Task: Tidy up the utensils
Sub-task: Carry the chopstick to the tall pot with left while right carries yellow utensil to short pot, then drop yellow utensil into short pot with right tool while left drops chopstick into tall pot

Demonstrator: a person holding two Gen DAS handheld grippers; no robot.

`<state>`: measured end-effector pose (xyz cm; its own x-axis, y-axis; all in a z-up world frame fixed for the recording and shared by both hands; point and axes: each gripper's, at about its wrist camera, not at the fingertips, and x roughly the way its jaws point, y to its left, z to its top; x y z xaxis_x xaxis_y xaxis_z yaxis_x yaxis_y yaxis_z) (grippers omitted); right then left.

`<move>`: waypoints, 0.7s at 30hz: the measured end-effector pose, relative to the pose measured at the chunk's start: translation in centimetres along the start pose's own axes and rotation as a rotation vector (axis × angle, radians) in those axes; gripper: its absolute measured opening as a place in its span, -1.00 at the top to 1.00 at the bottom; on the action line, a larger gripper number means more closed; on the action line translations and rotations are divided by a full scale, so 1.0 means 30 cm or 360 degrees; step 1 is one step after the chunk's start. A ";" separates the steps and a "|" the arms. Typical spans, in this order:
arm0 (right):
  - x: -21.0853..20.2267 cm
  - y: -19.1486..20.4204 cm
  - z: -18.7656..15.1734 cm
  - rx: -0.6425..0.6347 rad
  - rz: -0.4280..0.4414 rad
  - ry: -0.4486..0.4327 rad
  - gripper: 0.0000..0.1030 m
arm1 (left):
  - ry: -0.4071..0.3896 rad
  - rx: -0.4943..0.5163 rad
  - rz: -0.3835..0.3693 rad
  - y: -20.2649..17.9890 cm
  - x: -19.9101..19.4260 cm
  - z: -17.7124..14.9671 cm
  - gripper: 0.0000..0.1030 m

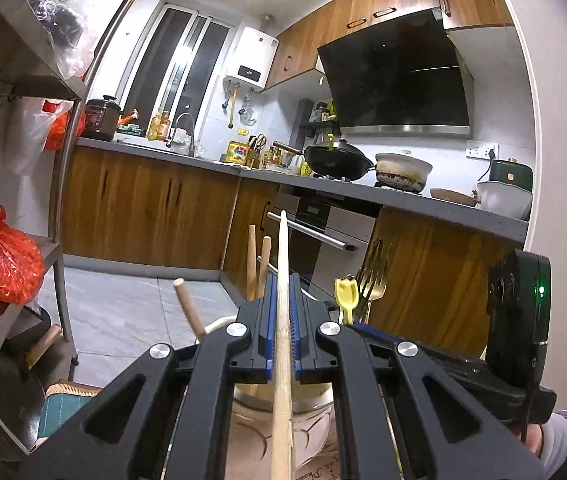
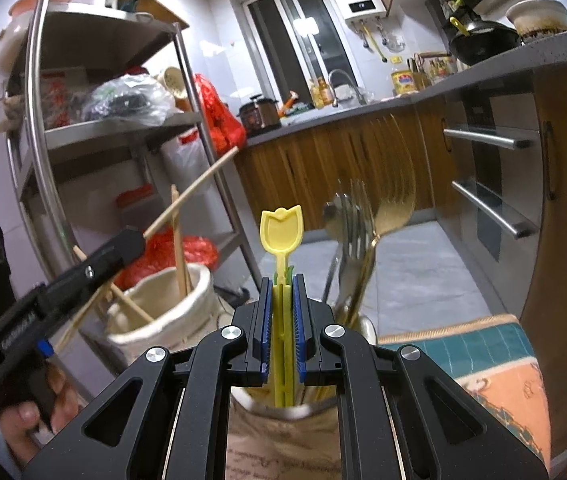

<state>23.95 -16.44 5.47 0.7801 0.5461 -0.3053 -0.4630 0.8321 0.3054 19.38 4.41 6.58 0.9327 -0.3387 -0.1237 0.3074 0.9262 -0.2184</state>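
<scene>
Left gripper [image 1: 282, 300] clamps chopstick [image 1: 283, 248] | right gripper [image 2: 282, 304] clamps yellow scoop [image 2: 280, 232] | lower each straight into its holder [image 2: 199, 280]

Left gripper [image 1: 283, 312] is clamped tight, blue pads nearly touching w/ a thin wooden chopstick [image 1: 282, 280] pinched between them, pointing roughly level. In the right wrist view you can see the bare hand [image 2: 31, 412] wrapped round its handle. Right gripper [image 2: 282, 312] is closed too – pads squeezing a yellow plastic utensil [image 2: 281, 236], angled a bit downward, sitting just right of the left one.
</scene>
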 end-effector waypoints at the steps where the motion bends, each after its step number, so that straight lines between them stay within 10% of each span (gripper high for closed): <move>1: -0.001 -0.003 -0.004 0.0001 -0.0003 0.0007 0.79 | -0.0003 0.0007 0.0002 -0.004 0.001 0.003 0.89; 7: -0.014 -0.019 -0.008 0.0052 0.0022 0.0015 0.41 | -0.0044 0.0045 -0.0016 -0.033 0.041 0.040 0.89; 21: -0.101 -0.060 0.085 0.0181 0.0155 -0.0039 0.40 | -0.0007 0.0182 -0.0010 -0.068 0.068 0.016 0.89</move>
<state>23.50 -19.85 8.15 0.7443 0.6202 -0.2475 -0.4875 0.7580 0.4333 20.74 1.90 7.23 0.9315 -0.3440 -0.1186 0.3324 0.9370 -0.1072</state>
